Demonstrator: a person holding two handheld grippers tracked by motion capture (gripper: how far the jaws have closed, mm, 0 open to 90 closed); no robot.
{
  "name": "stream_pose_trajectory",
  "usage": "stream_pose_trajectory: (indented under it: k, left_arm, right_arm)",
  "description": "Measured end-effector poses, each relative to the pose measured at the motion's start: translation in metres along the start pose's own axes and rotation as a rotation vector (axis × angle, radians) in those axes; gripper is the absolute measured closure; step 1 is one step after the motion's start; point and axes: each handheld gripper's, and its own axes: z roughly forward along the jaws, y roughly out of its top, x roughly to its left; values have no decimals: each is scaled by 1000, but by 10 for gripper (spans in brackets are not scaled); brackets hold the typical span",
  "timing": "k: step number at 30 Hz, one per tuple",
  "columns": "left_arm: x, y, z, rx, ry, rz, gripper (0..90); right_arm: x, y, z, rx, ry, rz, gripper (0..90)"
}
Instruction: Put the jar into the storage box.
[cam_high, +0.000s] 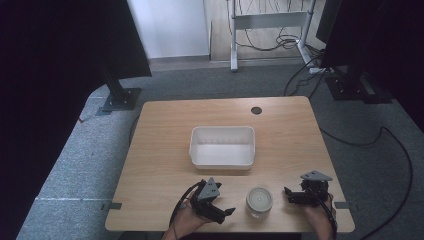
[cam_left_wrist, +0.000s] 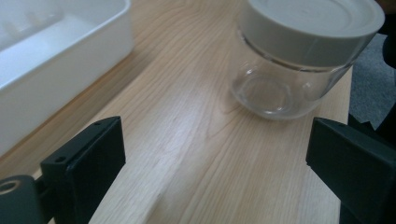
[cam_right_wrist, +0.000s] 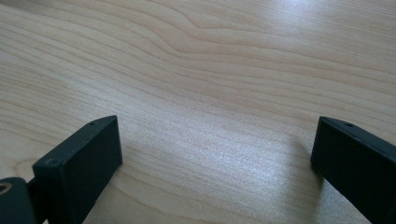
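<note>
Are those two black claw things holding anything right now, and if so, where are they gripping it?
Nothing is held. The left gripper and the right gripper both stand open over the wooden table. The clear glass jar with a grey lid sits untouched between them.

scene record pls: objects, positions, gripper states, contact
jar: clear glass jar with pale lid, upright, near table edge, between the grippers
tub: white tub, mid-table, beyond the jar
table: wooden table
left gripper: left gripper open, aimed toward the jar, not touching
right gripper: right gripper open, beside the jar, bare wood between jaws
contact: none visible
</note>
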Motion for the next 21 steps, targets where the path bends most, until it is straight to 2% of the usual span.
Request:
stream_pose_trajectory:
  k: [9,21]
  left_arm:
    - [-11,8,18,-3,-47,25,44]
    - [-24,16,38,-4,-83,44,45]
  right_arm:
    - [0,0,0,0,0,0,13]
    - [0,0,0,0,1,-1,13]
